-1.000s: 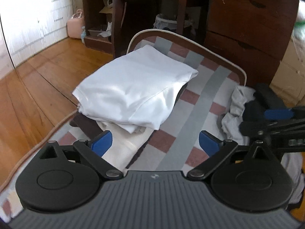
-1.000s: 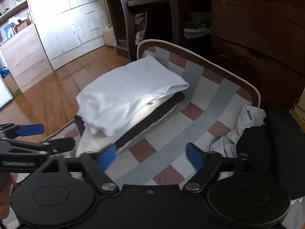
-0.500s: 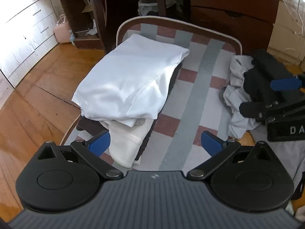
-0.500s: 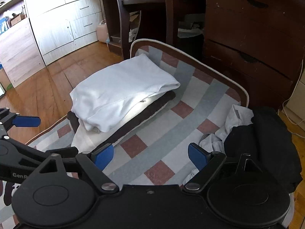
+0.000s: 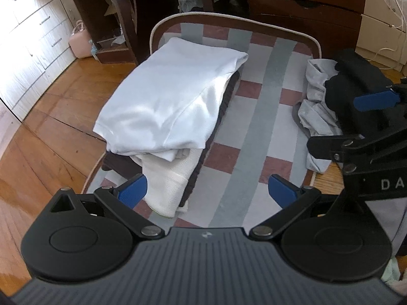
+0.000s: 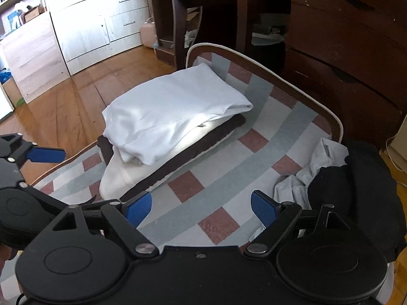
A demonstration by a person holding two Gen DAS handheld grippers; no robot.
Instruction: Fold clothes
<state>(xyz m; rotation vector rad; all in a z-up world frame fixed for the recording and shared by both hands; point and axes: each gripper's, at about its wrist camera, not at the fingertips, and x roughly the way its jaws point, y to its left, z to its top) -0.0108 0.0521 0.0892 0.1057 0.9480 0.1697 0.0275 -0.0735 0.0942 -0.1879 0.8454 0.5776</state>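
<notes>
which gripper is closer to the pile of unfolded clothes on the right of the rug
Right. The right gripper hangs beside the unfolded pile, its right finger nearly over the grey garment. The left gripper sits further left, next to the folded stack.

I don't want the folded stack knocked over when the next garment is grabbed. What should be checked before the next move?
1. Left gripper open and empty: ok.
2. Right gripper open and empty: ok.
3. Folded stack, white garment on top, lying on the checked mat: ok.
4. Unfolded pile, grey garment and black garment, within sight on the right: ok.
5. Bare mat between stack and pile for folding: ok.
6. Which garment in the pile lifts free first: cannot tell.
</notes>
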